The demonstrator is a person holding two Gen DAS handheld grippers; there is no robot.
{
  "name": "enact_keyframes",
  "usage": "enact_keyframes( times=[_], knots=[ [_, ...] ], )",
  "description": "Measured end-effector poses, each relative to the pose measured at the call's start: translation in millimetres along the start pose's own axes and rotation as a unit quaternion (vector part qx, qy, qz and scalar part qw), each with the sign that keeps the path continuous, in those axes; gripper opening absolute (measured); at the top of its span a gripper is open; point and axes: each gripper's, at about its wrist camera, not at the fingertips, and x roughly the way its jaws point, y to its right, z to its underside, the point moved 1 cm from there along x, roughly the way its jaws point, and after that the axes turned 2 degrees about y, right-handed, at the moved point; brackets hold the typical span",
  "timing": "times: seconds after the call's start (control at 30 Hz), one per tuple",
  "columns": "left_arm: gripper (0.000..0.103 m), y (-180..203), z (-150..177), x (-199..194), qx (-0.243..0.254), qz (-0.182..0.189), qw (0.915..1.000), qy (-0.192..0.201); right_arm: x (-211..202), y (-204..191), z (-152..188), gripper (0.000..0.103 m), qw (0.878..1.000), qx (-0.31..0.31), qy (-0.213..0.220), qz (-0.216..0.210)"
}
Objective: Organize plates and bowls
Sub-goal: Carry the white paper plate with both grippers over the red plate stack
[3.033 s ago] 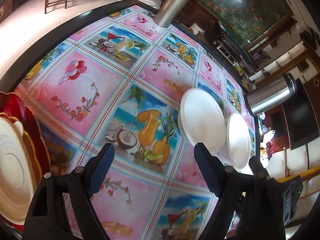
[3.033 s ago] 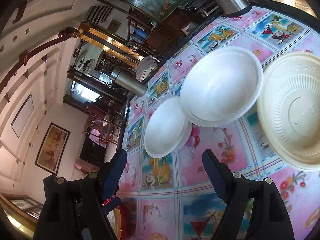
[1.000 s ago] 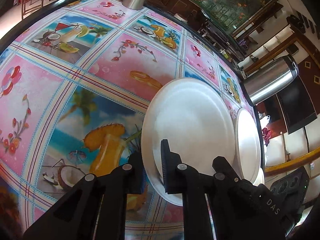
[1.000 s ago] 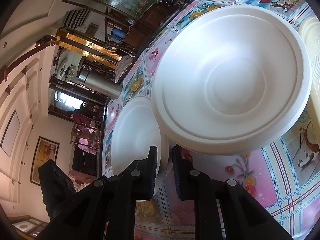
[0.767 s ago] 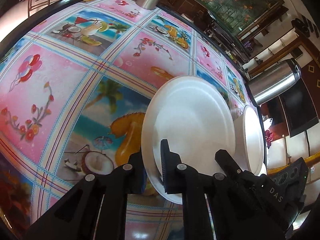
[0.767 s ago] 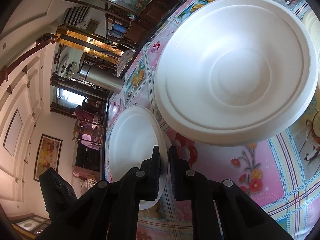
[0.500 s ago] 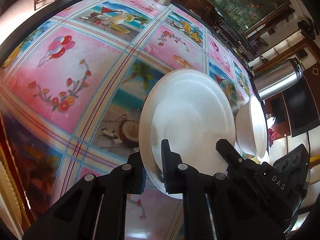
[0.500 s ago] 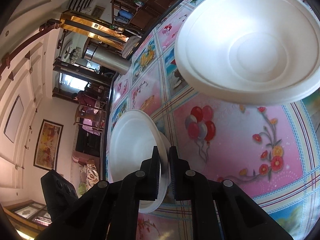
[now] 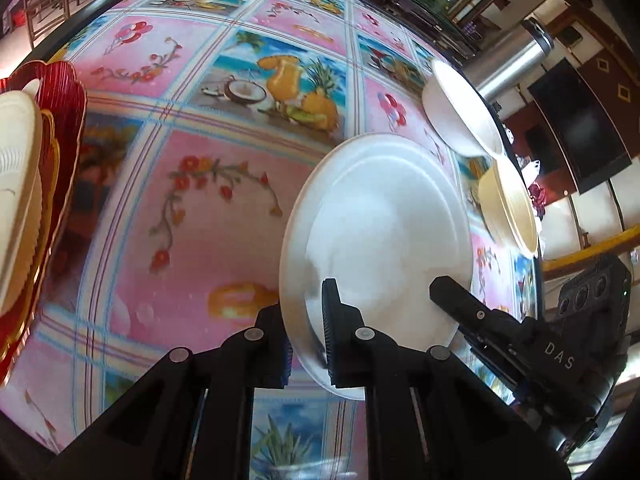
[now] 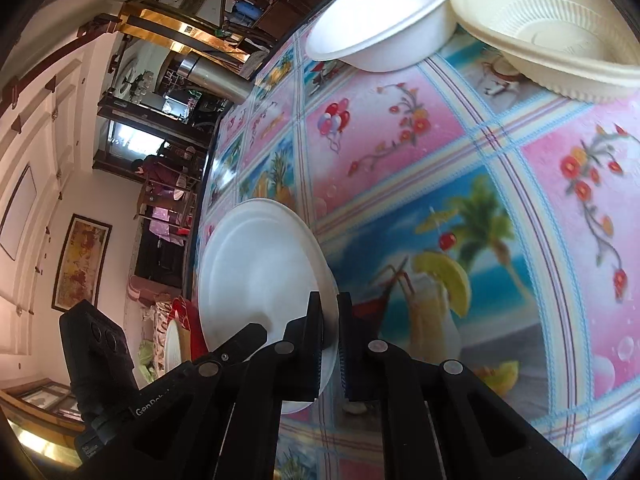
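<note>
We hold one white foam plate (image 9: 384, 232) with both grippers, each pinching a side of its rim. In the left wrist view the left gripper (image 9: 306, 344) has its two black fingers clamped on the plate's near edge, one finger (image 9: 340, 336) lying across the inner face and the other behind the rim. The right gripper (image 9: 480, 320) shows as a black body marked DAS, reaching the plate's right edge. In the right wrist view the right gripper (image 10: 330, 332) is closed tight on the same plate (image 10: 260, 276), which stands tilted, lifted off the surface (image 10: 440, 168) with its pink and blue fruit-print plastic cloth.

Far side, right wrist view: a white foam bowl (image 10: 384, 20) and a cream ribbed plastic bowl (image 10: 552, 28) sit on the cloth, rims touching or overlapping. The left wrist view shows both, white bowl (image 9: 460, 112) and cream bowl (image 9: 508, 204), beyond the held plate and well apart from it.

At the left edge of the left wrist view, a red scalloped plate (image 9: 68, 120) carries a gold-rimmed plate (image 9: 50, 168) and a cream ribbed disposable plate (image 9: 20, 184) stacked on top. A steel thermos flask (image 9: 508, 60) stands at the surface's far edge.
</note>
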Motion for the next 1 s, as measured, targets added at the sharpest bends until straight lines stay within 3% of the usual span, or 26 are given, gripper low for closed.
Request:
enact_keyframes(
  times=[0.2, 0.33, 0.53, 0.73, 0.87, 0.93, 1.0],
  knots=[
    [0.011, -3.1, 33.3, -34.2, 0.02, 0.002, 0.9997, 0.016, -39.0, 2.2, 41.2, 0.007, 0.999, -0.027, 0.009, 0.024],
    [0.011, -19.5, 42.1, -68.3, 0.022, -0.002, 0.9987, 0.047, -52.1, -15.6, 61.6, 0.007, 0.999, -0.045, 0.004, 0.011],
    [0.014, -66.3, 46.1, -122.0, -0.005, -0.019, 0.9952, 0.095, -48.2, -79.0, 85.4, 0.007, 0.995, -0.103, -0.005, -0.019],
    [0.016, -120.7, 28.0, -153.3, -0.057, -0.037, 0.9899, 0.124, -19.6, -154.9, 100.9, 0.008, 0.986, -0.162, -0.015, -0.04],
    [0.032, -142.3, 12.6, -156.7, -0.075, -0.044, 0.9882, 0.126, 10.3, -192.5, 107.7, 0.008, 0.983, -0.174, -0.022, -0.047],
    [0.053, -149.4, 6.4, -153.0, -0.083, -0.042, 0.9883, 0.121, 25.1, -206.0, 111.0, 0.007, 0.983, -0.176, -0.024, -0.048],
    [0.06, -154.4, 1.0, -146.7, -0.09, -0.044, 0.9884, 0.114, 39.9, -217.6, 111.8, 0.007, 0.983, -0.178, -0.027, -0.046]
  ],
)
